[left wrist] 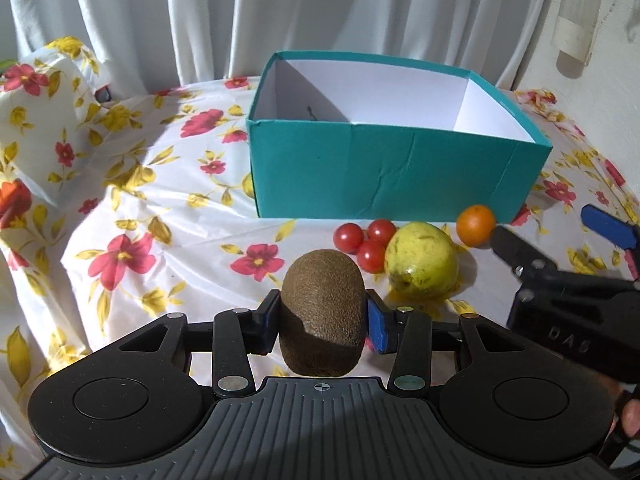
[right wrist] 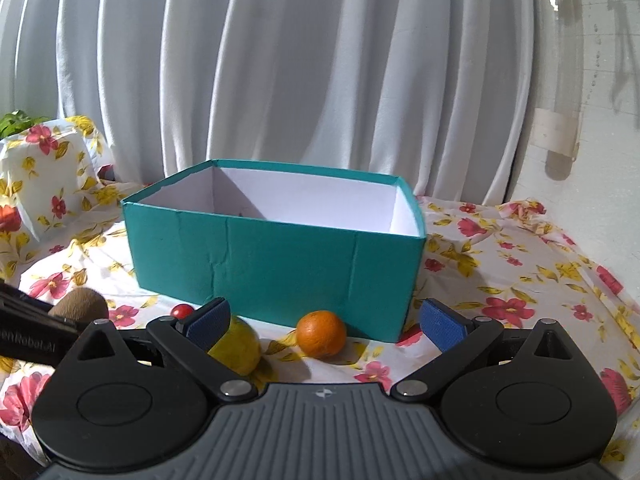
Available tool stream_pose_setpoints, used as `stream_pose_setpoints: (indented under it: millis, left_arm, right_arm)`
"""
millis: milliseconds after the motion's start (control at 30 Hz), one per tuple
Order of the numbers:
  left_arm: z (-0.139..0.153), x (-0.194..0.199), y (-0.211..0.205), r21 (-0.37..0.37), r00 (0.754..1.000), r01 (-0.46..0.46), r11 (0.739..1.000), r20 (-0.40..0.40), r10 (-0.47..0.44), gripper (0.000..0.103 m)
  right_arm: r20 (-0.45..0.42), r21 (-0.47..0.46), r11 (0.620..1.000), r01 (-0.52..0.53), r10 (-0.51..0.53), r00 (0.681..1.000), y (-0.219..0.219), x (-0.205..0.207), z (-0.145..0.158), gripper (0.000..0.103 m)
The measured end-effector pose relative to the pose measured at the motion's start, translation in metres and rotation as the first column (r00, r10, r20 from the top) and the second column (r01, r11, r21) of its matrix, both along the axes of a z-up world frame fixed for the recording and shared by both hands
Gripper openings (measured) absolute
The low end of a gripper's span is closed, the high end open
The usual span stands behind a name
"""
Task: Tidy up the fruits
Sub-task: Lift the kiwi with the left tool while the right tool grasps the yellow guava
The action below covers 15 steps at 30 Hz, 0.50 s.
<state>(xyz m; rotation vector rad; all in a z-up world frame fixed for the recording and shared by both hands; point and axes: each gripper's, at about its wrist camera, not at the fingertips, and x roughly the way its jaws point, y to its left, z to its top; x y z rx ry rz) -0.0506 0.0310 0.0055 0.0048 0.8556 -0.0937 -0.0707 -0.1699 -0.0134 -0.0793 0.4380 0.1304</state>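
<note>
The teal box stands open and seemingly empty toward the back edge of the worktop, directly ahead of the left claw and above it in that view, so the carry probably runs forward and up over the near wall. That claw is clamped on the kiwi, whose long axis stands roughly upright between the pads, pointing toward the box.

In front of the box's near wall lie the yellow-green fruit, the small orange and three cherry tomatoes. The orange sits just ahead of the right claw, centred between its wide-open, empty jaws, near the box's right front corner; this claw is plainly the nearer one to it.

Readable writing: "enRobot.AI" on the left claw's body in the right view; mirrored letters on the right claw are unclear.
</note>
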Motion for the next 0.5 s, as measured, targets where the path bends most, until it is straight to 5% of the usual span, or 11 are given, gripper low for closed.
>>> stream_pose_setpoints:
  millis: [500]
  left_arm:
    - [0.004,0.007,0.028,-0.013,1.000,-0.026,1.000,0.003,0.026,0.048]
  right_arm:
    - [-0.105,-0.019,0.994,-0.107,0.104,0.989,0.053,0.026,-0.042,0.097]
